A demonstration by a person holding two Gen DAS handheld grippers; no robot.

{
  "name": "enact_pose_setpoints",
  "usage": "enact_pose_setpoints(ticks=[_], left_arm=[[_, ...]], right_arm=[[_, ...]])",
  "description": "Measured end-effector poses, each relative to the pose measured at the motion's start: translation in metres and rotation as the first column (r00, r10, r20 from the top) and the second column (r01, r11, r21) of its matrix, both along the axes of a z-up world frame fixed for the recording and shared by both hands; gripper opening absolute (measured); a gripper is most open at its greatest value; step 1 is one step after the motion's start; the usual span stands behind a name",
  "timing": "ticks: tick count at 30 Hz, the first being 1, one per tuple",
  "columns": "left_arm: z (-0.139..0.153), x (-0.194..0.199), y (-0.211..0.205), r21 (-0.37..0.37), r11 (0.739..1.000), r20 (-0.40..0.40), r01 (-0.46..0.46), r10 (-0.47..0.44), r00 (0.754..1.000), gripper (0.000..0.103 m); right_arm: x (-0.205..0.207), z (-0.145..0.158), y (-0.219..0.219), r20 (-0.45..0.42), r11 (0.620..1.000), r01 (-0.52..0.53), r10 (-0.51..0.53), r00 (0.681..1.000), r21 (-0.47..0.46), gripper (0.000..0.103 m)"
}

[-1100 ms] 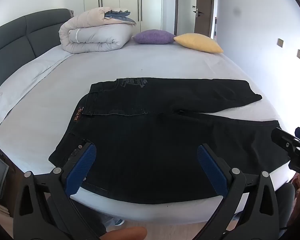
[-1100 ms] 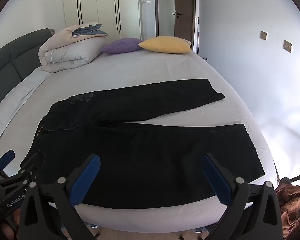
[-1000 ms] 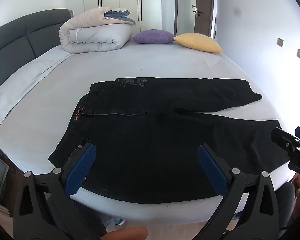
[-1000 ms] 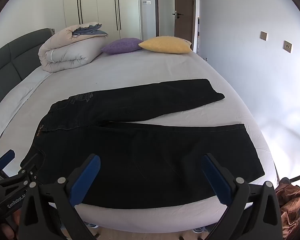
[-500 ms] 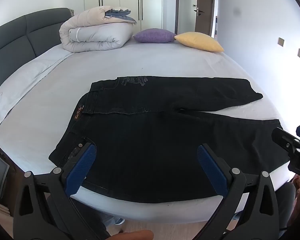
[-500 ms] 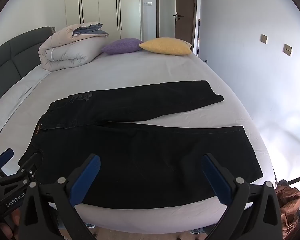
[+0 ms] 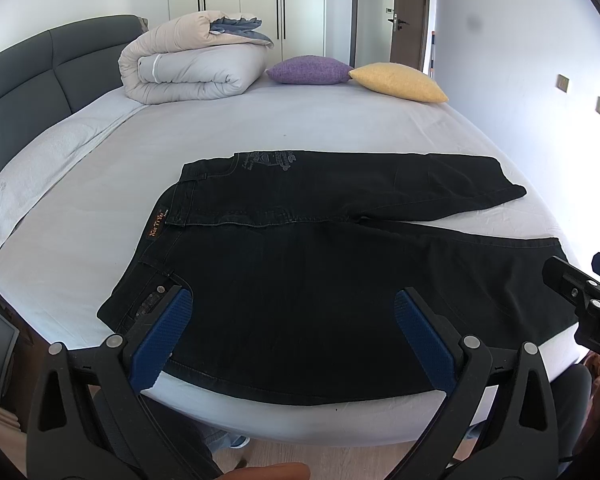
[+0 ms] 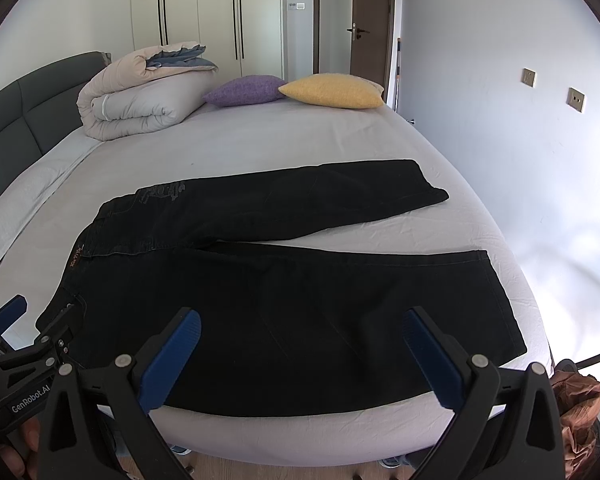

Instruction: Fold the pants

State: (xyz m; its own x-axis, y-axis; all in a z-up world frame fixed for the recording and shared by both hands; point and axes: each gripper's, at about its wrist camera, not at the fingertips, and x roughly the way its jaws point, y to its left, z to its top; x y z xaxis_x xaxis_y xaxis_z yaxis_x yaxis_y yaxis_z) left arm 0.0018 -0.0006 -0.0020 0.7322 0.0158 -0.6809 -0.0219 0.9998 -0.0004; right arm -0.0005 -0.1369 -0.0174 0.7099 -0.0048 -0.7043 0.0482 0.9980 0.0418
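Observation:
Black pants (image 7: 300, 264) lie flat on the white bed, waistband to the left, both legs spread apart toward the right; they also show in the right wrist view (image 8: 292, 280). My left gripper (image 7: 292, 320) is open and empty above the near edge, by the waist end. My right gripper (image 8: 300, 340) is open and empty above the near leg. Each gripper shows at the edge of the other's view: the right one (image 7: 580, 300), the left one (image 8: 16, 344).
A rolled duvet (image 7: 192, 68), a purple pillow (image 7: 308, 70) and a yellow pillow (image 7: 400, 82) lie at the bed's far side. A dark headboard (image 7: 40, 68) and a white pillow (image 7: 48, 160) are at left. A wall (image 8: 520, 120) is at right.
Both grippers have lifted slightly and stay open. The pants have not moved.

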Motion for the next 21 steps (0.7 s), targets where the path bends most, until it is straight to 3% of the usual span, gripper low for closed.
enact_pose_setpoints(ticks=[21], left_arm=[[0.0001,0.0007,-0.0004,0.001,1.000,-0.003,-0.001,0.001,1.000,0.103]], right_arm=[[-0.0020,-0.0035,0.0002,-0.001,1.000,0.000,0.000,1.000,-0.004,0.103]])
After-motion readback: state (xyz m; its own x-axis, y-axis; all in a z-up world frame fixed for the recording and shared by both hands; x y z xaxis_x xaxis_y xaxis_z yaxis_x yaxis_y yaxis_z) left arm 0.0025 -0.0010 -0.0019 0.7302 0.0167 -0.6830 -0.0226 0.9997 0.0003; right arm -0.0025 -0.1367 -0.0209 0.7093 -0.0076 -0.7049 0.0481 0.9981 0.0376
